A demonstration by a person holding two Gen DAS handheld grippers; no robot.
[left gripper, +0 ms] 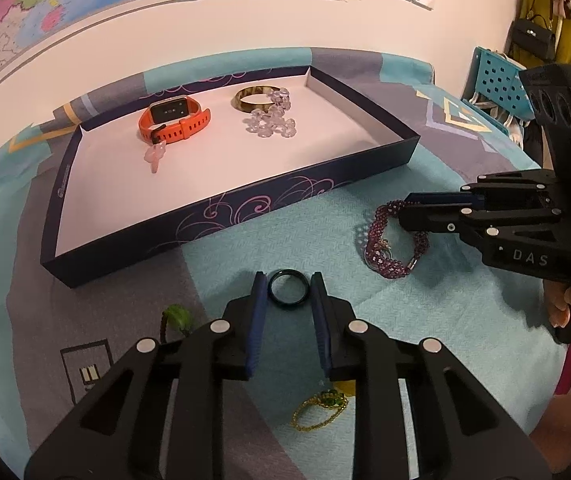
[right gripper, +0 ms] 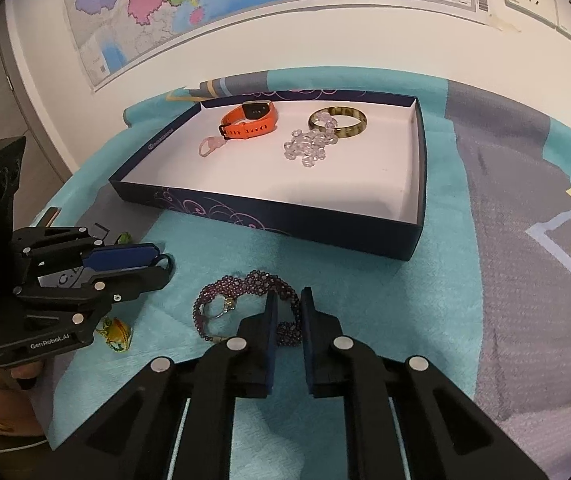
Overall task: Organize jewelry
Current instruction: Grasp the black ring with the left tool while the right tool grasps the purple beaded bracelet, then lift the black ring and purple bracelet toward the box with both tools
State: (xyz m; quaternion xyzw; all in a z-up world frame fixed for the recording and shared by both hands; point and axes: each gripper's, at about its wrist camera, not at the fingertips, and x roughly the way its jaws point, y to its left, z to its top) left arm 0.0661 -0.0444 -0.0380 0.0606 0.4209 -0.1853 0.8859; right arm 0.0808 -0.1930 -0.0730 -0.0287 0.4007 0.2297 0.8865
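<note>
A dark ring (left gripper: 288,285) lies on the teal cloth between the fingertips of my left gripper (left gripper: 288,285), whose jaws stand open around it. A purple bead bracelet (right gripper: 245,300) with a small silver ring on it lies on the cloth; it also shows in the left wrist view (left gripper: 385,244). My right gripper (right gripper: 287,300) straddles the bracelet's right part, jaws narrowly apart. The navy tray (left gripper: 245,216) holds an orange watch (left gripper: 173,120), a brown bangle (left gripper: 253,98), clear beads (left gripper: 273,120) and a pink ring (left gripper: 155,156).
A gold chain with a green stone (left gripper: 319,406) lies under my left gripper. A green trinket (left gripper: 175,316) sits to its left. A yellow-green piece (right gripper: 115,334) lies below the left gripper in the right wrist view. A wall with a map stands behind the tray.
</note>
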